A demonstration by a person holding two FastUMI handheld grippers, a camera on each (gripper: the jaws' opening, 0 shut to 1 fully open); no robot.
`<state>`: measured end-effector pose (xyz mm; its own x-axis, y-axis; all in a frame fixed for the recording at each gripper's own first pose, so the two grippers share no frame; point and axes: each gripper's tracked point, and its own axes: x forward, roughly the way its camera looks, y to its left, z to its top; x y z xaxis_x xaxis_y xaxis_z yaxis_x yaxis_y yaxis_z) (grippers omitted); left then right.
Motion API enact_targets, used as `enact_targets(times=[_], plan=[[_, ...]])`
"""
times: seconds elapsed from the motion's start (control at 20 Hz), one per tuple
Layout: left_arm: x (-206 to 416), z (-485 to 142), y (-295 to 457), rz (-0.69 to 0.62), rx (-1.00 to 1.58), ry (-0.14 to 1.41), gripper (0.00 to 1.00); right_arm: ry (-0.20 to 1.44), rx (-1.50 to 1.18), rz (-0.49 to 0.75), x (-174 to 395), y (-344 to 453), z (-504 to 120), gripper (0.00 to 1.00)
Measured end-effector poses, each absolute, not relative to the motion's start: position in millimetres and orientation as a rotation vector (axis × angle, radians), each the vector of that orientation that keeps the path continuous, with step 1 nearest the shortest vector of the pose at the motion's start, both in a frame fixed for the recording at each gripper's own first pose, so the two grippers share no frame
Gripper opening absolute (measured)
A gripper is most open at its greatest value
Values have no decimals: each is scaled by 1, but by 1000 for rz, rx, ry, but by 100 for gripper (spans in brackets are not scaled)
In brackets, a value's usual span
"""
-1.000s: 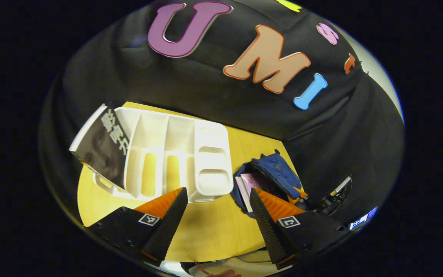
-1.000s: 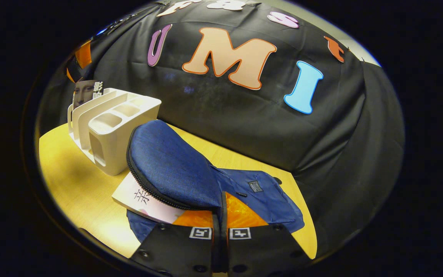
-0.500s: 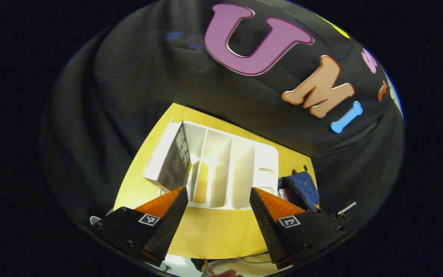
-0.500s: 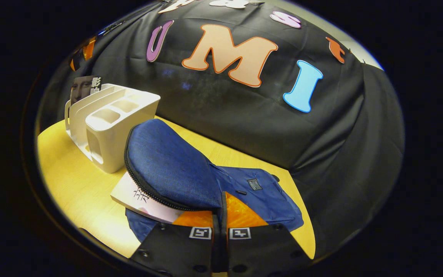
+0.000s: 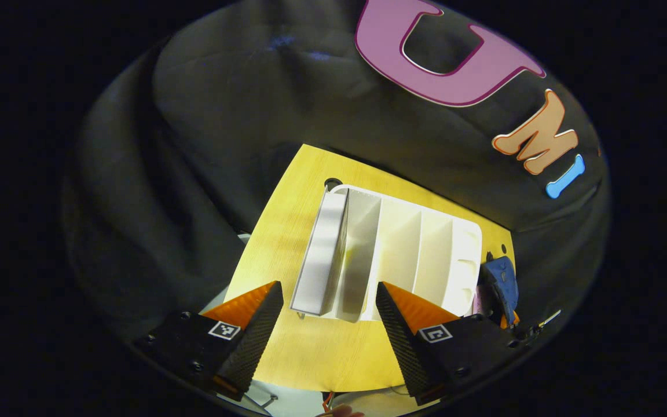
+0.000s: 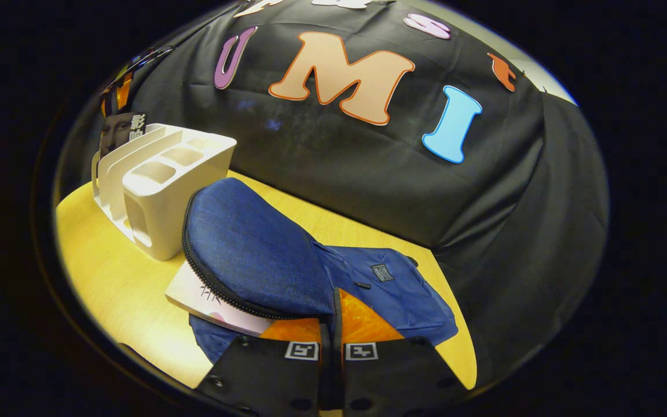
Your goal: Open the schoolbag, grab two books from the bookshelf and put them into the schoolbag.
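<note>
While left fingers (image 5: pixel 264 324) gape empty, right fingers (image 6: pixel 322 341) clench the schoolbag flap (image 6: pixel 252 255).

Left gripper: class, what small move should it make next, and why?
Probably lower the left gripper onto the book standing in the end slot of the bookshelf. Its fingers are open above it, one book already lies in the schoolbag, and the right gripper pinches the flap up.

left gripper (image 5: pixel 329 324) fingers apart above table (image 5: pixel 287 231) | book (image 5: pixel 325 255) upright in bookshelf (image 5: pixel 420 249) end slot
</note>
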<state>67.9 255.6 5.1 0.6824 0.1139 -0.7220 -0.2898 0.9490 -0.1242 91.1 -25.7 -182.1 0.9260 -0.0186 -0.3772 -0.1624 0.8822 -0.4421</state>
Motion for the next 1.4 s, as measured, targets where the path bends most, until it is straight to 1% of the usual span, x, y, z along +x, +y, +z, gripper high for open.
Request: enact_targets(times=[0.05, 0.1, 0.15, 0.2, 0.25, 0.3, 0.35, 0.4, 0.45, 0.5, 0.55, 0.6, 0.65, 0.7, 0.75, 0.8, 0.85, 0.95, 1.0, 1.15, 1.3, 1.4], plan=[[73, 1, 258, 231, -227, 802, 94, 387, -486, 72, 91, -25, -183, 5], [78, -3, 259, 233, -218, 819, 94, 390, -487, 68, 91, -24, -183, 3], [82, -8, 260, 231, -212, 842, 93, 393, -489, 64, 90, -23, -185, 5], [86, -13, 259, 225, -207, 863, 92, 395, -490, 63, 90, -23, -184, 5], [88, -18, 259, 224, -197, 887, 94, 395, -492, 61, 89, -23, -184, 5], [93, -22, 259, 225, -182, 907, 89, 397, -492, 59, 89, -23, -183, 3], [97, -25, 260, 219, -165, 923, 86, 397, -491, 56, 89, -22, -184, 5], [101, -28, 261, 213, -152, 935, 84, 399, -491, 53, 89, -22, -183, 5], [105, -28, 262, 215, -141, 942, 79, 401, -491, 50, 89, -22, -183, 5], [108, -31, 263, 223, -129, 955, 82, 401, -493, 47, 90, -22, -183, 5], [111, -33, 264, 229, -118, 964, 75, 402, -497, 46, 89, -22, -182, 5], [114, -35, 262, 229, -109, 979, 73, 403, -501, 44, 89, -22, -182, 3], [116, -37, 261, 229, -102, 990, 75, 404, -504, 42, 89, -23, -182, 5], [120, -39, 260, 227, -96, 1002, 74, 405, -507, 40, 90, -22, -182, 5], [122, -41, 259, 229, -90, 1012, 64, 407, -510, 39, 89, -22, -184, 5], [125, -43, 258, 224, -91, 1027, 60, 409, -512, 37, 89, -22, -183, 5], [127, -45, 254, 219, -95, 1039, 52, 408, -515, 35, 89, -22, -183, 5], [131, -51, 256, 235, -88, 1058, 44, 406, -516, 35, 90, -21, -183, 5], [132, -55, 256, 241, -87, 1068, 47, 405, -514, 35, 90, -21, -182, 5], [135, -62, 250, 231, -107, 1090, 45, 403, -511, 36, 89, -22, -181, 5], [137, -68, 242, 211, -107, 1115, 41, 402, -518, 37, 90, -22, -183, 5], [138, -70, 240, 207, -100, 1130, 41, 402, -525, 39, 90, -21, -183, 5]])
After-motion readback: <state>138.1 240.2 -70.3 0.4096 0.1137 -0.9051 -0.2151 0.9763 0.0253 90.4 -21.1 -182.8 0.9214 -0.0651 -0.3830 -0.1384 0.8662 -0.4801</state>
